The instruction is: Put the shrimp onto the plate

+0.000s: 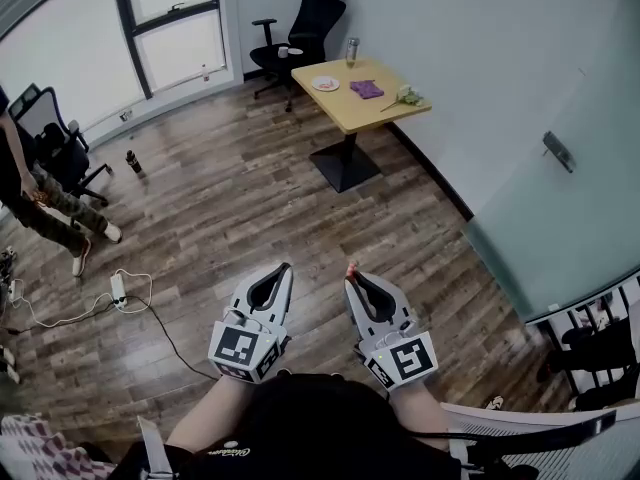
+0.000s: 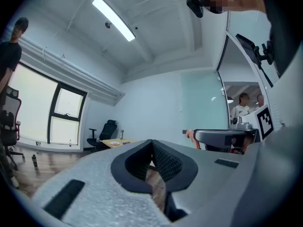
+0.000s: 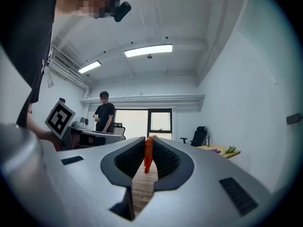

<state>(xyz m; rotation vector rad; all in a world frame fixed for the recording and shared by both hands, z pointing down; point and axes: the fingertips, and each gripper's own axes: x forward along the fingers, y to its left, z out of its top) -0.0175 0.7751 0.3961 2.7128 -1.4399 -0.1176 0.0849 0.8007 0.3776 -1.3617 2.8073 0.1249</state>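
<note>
My right gripper (image 1: 352, 274) is shut on an orange shrimp (image 3: 148, 154), whose tip pokes out past the jaws (image 1: 351, 267). My left gripper (image 1: 285, 268) is held beside it, shut with nothing between its jaws. Both are held low in front of my body, pointing across the room. The white plate (image 1: 325, 83) lies far off on the yellow table (image 1: 375, 106), seen small in the left gripper view as the plate (image 2: 115, 142).
On the yellow table sit a purple cloth (image 1: 366, 89), a green sprig (image 1: 405, 96) and a bottle (image 1: 352, 50). A black office chair (image 1: 305, 28) stands behind it. A person (image 1: 35, 183) stands at left. Cables (image 1: 120, 298) cross the wood floor.
</note>
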